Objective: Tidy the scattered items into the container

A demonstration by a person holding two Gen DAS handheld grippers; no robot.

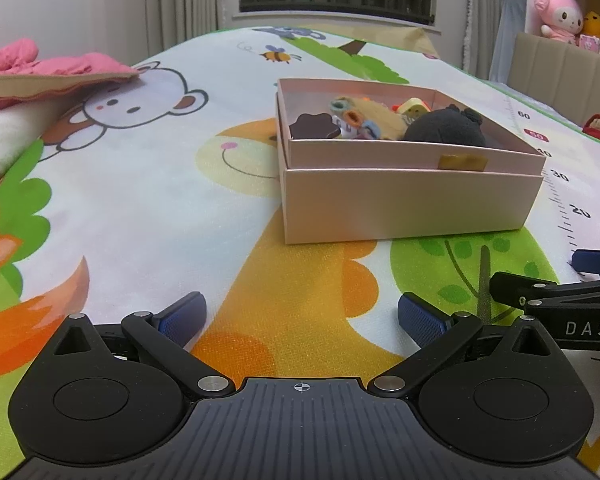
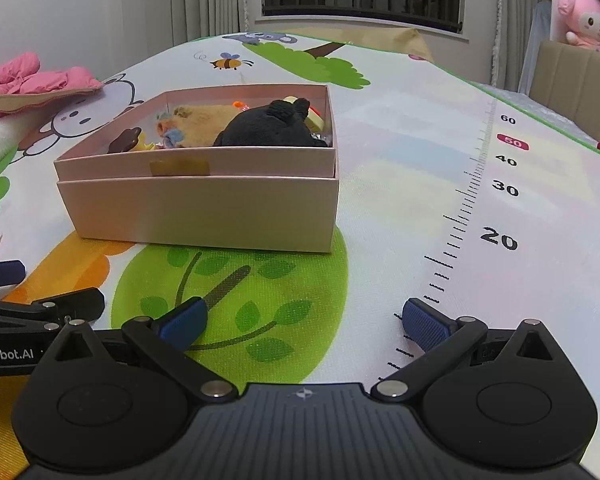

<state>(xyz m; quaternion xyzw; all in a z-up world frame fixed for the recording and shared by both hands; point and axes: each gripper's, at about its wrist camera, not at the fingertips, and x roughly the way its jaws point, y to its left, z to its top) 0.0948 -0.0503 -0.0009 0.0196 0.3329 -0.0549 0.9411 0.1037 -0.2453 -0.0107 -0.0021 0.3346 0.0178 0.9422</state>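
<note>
My left gripper (image 1: 302,318) is spread wide, its blue pads (image 1: 182,318) far apart with nothing between them and nothing touching them; it sits low over the printed play mat (image 1: 140,200). My right gripper (image 2: 304,322) is just as wide and just as empty, pads (image 2: 424,322) clear of everything, low over the same mat. The two sit side by side: part of my right gripper juts in at the right edge of my left view, and part of my left one shows at the left edge of my right view.

Ahead of both lies bare mat, open room with nothing on it, up to the pink box (image 1: 408,208), which stands ahead and slightly right of my left gripper, ahead and to the left of my right one. Its inner tray sits nested in a wider outer shell, with a strip of yellowish tape on the near wall. Inside are a black plush toy (image 2: 272,128) toward the right, a tan plush (image 2: 204,120) behind it, a dark brown flower-shaped piece (image 1: 314,126) toward the left, and small colourful bits I cannot make out.

To the right of the box the mat is free, out to its printed ruler. Far left of both grippers, pink bedding (image 1: 32,64) lies at the mat's edge
</note>
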